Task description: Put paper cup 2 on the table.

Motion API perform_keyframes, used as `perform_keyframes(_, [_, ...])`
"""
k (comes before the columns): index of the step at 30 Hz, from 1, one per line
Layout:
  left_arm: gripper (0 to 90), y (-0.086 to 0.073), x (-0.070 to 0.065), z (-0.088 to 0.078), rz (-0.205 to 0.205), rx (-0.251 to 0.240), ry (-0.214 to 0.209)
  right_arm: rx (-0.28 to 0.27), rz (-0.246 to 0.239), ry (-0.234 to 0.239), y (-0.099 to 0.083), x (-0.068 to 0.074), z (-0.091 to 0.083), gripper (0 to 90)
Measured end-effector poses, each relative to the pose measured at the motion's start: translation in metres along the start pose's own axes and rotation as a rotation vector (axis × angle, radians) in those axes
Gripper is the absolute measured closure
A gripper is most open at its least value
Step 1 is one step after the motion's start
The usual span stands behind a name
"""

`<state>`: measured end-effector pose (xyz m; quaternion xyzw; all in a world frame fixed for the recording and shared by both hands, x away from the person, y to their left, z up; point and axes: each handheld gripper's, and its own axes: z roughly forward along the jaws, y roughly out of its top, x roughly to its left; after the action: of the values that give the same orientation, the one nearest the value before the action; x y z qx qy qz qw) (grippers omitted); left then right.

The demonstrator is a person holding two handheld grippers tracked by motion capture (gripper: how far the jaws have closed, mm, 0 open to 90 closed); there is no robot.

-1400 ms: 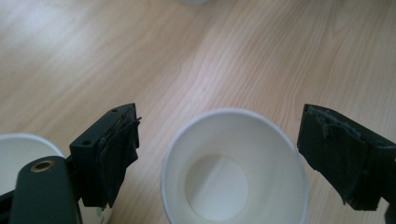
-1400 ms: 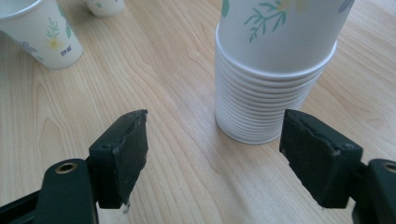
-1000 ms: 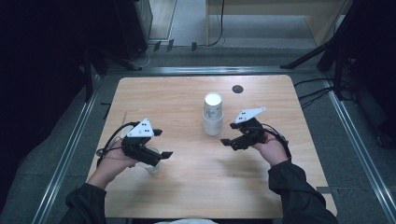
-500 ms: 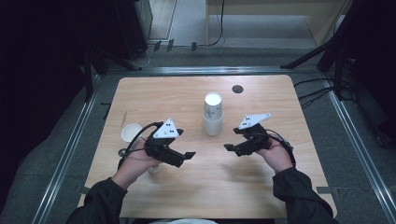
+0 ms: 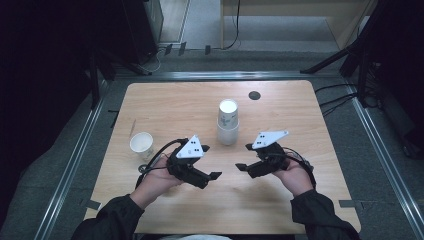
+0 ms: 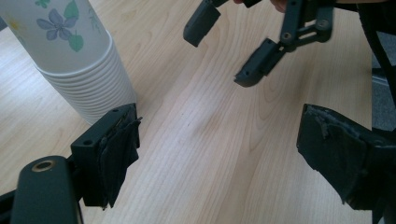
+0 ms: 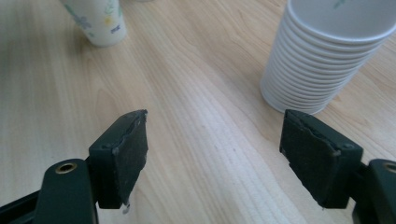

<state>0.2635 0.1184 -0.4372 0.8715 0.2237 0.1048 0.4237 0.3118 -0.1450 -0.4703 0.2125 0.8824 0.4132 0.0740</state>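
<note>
Cup stack (image 5: 228,122) beyond open fingers (image 7: 122,151)

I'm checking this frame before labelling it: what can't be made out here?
- Stack of cups: its count, too small in high view; its top cut off in both gripper views.
- Single cup: contents, too small in high view.
- Dark disc: too small to identify.

A light wooden table (image 5: 165,100) with rounded corners stands lit from above on a grey floor (image 5: 380,165). Metal rails (image 5: 70,170) run along the floor left, right and behind the table. Beyond its far edge stand a dark cabinet (image 5: 142,25) and a pale wooden panel (image 5: 295,17), with a black cable (image 5: 235,30) between them. The room to either side of the table lies in darkness.
</note>
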Motion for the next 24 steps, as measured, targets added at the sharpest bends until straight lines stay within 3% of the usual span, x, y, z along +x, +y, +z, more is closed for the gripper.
perform_keyframes(8, [13.4,-0.002,-0.007,0.010,-0.007,0.016,0.015,0.000,-0.012,0.007,-0.003,0.012,-0.007,23.7])
perform_keyframes(24, [13.4,-0.012,-0.015,0.026,-0.006,0.041,0.006,0.010,-0.012,0.008,-0.004,0.012,-0.005,23.6])
